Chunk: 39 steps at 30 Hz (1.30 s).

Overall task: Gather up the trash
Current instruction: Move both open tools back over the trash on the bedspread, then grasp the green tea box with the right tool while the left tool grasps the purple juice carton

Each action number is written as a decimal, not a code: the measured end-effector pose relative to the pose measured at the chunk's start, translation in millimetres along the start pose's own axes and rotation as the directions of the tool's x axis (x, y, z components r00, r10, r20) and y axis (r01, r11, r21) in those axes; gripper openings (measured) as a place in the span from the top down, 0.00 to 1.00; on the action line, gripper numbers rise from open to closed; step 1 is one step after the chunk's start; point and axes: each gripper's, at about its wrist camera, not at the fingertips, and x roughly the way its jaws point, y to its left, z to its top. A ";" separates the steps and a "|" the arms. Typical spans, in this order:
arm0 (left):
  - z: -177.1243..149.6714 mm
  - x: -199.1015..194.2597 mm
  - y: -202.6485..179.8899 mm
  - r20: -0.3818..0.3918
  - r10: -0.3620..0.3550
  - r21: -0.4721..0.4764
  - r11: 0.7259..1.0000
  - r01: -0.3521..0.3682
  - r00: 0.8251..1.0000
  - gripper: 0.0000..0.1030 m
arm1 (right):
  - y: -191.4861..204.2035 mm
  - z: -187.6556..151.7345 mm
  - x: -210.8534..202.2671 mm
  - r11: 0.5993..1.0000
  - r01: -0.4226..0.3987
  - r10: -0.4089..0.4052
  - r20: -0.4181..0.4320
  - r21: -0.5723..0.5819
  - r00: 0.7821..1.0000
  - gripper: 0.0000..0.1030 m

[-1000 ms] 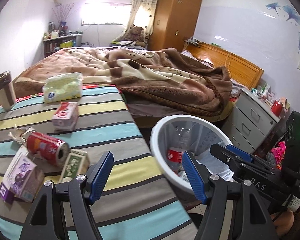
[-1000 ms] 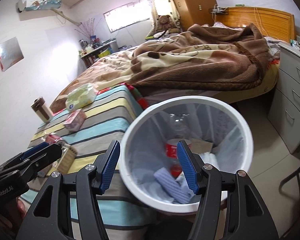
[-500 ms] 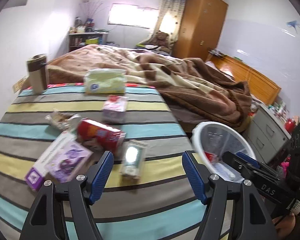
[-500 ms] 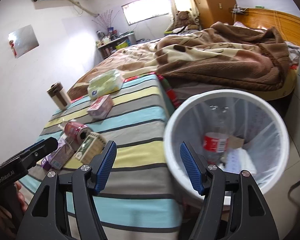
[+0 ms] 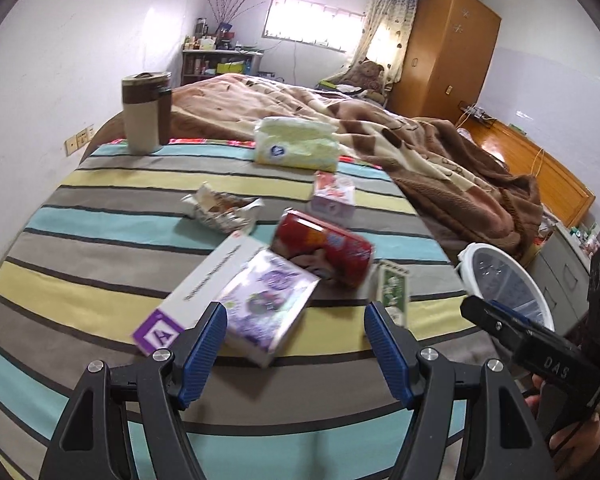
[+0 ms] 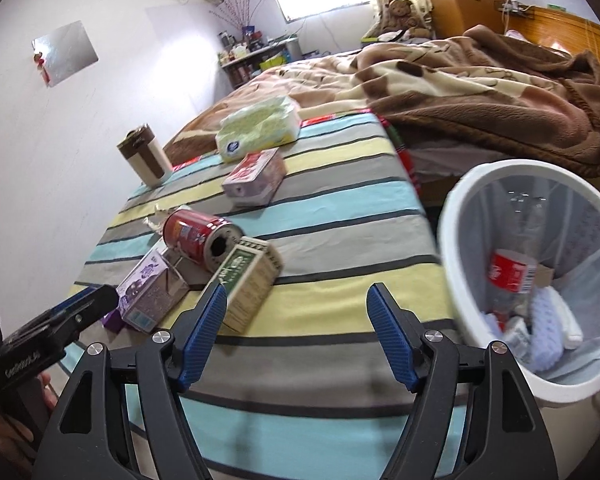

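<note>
A: Where is the trash?

B: Scattered on the striped bench [image 5: 100, 216]. A red can [image 6: 198, 236] lies on its side, open mouth toward the right view. Touching it are a purple carton [image 5: 268, 300] and a green-printed box [image 6: 248, 280]; a crumpled wrapper [image 5: 220, 210] and a pink box [image 6: 254, 178] lie farther back.

A: Anything readable?

B: A large "A" on the purple end of the white box [image 5: 204, 284] under the carton; its side print is too blurred. "DAS" shows on the right tongs' body.

A: The bin?

B: The white bin [image 6: 452, 208] stands just beside the bench, a red-labelled bottle [image 6: 512, 272] inside.

A: The tongs?

B: Left tongs [image 5: 296, 344] stand apart over the carton, gripping nothing. Right tongs [image 6: 296, 336] have just been opening, nothing between them.

A: The room?

B: A tissue pack [image 5: 296, 144] and brown-and-cream mug [image 5: 146, 112] sit at the bench's far edge; beyond, a bed with a brown blanket [image 6: 480, 92], a wooden wardrobe [image 5: 444, 52], a window.
</note>
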 end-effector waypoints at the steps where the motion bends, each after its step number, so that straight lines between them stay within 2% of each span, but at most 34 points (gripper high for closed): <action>1: -0.6 0.0 4.0 -0.001 -0.003 -0.004 1.000 0.003 1.000 0.31 | 3.7 0.6 3.6 1.000 0.002 -0.002 -0.005 -0.005 1.000 0.28; 7: -1.4 6.2 19.1 -0.017 0.006 0.007 1.000 -0.005 1.000 0.31 | 21.4 7.7 19.8 1.000 0.010 -0.011 -0.035 -0.030 0.999 0.28; 14: -1.3 10.3 28.4 -0.030 0.004 0.031 1.000 -0.003 1.000 0.31 | 30.0 12.8 42.4 1.000 0.024 -0.024 -0.094 -0.004 0.995 0.28; 19: -0.5 14.5 32.1 -0.047 -0.008 0.038 0.999 0.009 0.999 0.31 | 34.2 11.3 56.1 0.999 0.048 -0.050 -0.131 -0.018 0.990 0.28; 22: 1.2 17.8 31.2 -0.055 -0.022 0.042 0.999 0.024 0.998 0.31 | 33.4 10.6 62.1 0.999 0.038 -0.039 -0.162 -0.009 0.986 0.26; 29: 5.2 31.3 20.8 -0.085 -0.024 0.097 0.995 0.032 0.996 0.31 | 28.2 12.7 54.0 0.995 0.095 -0.100 -0.158 -0.036 0.982 0.26; 33: 6.9 39.4 15.4 -0.104 -0.029 0.113 0.993 0.041 0.994 0.31 | 23.8 10.4 51.8 0.980 0.173 -0.187 -0.159 -0.097 0.969 0.26; 35: 7.3 42.0 13.3 -0.108 -0.027 0.118 0.992 0.040 0.994 0.31 | 19.2 9.8 50.1 0.981 0.167 -0.180 -0.161 -0.095 0.970 0.26; 37: 7.1 41.6 9.9 -0.104 -0.033 0.128 0.991 0.046 0.994 0.31 | 14.8 8.9 48.6 0.982 0.163 -0.176 -0.160 -0.092 0.971 0.29; 39: 6.9 43.9 5.2 -0.119 -0.052 0.133 0.989 0.068 0.991 0.31 | 11.8 8.5 47.2 0.980 0.170 -0.184 -0.153 -0.102 0.971 0.43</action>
